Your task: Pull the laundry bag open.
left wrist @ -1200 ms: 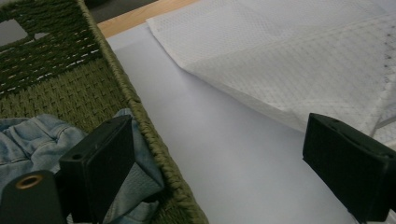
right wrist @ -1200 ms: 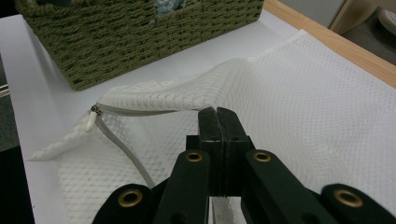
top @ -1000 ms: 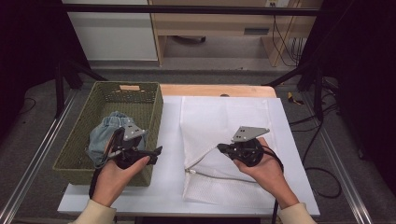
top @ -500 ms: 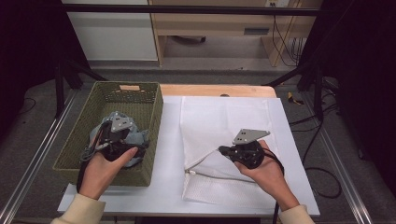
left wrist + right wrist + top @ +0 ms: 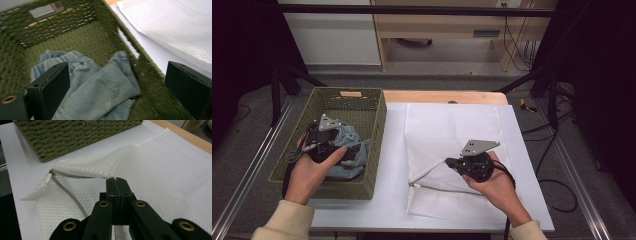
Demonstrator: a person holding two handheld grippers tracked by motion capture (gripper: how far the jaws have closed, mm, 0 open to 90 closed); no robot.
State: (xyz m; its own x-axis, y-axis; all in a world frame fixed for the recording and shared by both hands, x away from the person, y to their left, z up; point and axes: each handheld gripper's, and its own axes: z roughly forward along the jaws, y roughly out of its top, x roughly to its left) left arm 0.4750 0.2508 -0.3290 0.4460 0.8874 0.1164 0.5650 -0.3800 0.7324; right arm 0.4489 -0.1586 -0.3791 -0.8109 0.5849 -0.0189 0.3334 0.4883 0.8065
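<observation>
Moved: left gripper (image 5: pixel 353 151) is now sitting farther left, over the basket, jaws gaping wide with nothing between them.
Basket (image 5: pixel 377 145): lying left on the table.
Mesh bag (image 5: pixel 447 125): spreading right of it.
Jeans (image 5: pixel 100 92): bunching inside the basket.
Right gripper (image 5: pixel 116 182): pinching, seemingly, the bag's upper layer.

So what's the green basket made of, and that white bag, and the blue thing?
The green basket looks like woven cord or rope, matte: its braided strands show. The white bag seems soft mesh fabric, with tiny holes and a zipper. The blue thing looks like denim, with stitched seams.
</observation>
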